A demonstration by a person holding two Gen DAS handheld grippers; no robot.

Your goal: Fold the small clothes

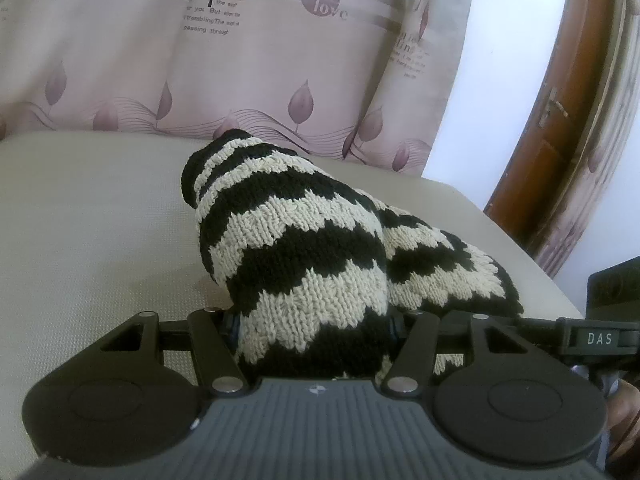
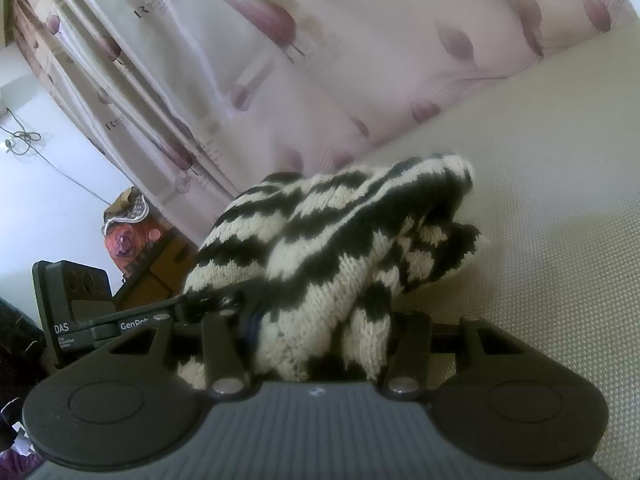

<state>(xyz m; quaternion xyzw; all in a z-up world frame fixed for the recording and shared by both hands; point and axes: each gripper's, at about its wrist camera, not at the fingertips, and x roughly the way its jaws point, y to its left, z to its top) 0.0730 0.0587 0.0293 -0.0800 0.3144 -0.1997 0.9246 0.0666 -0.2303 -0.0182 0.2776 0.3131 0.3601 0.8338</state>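
Observation:
A small black-and-cream zigzag knit garment (image 1: 304, 248) lies bunched on a beige padded surface (image 1: 92, 216). My left gripper (image 1: 316, 332) is shut on its near edge; the knit covers the fingertips. In the right wrist view the same knit garment (image 2: 332, 248) bulges up between the jaws, and my right gripper (image 2: 320, 336) is shut on its near edge too. The two grippers are close together: the right gripper's body (image 1: 600, 336) shows at the right of the left wrist view, and the left gripper's body (image 2: 76, 312) shows at the left of the right wrist view.
A pink curtain with leaf prints (image 1: 240, 60) hangs behind the surface. A brown wooden door (image 1: 560, 128) stands to the right. In the right wrist view, a white wall with a cable (image 2: 36, 152) and a floral bundle on a box (image 2: 132, 240) are at the left.

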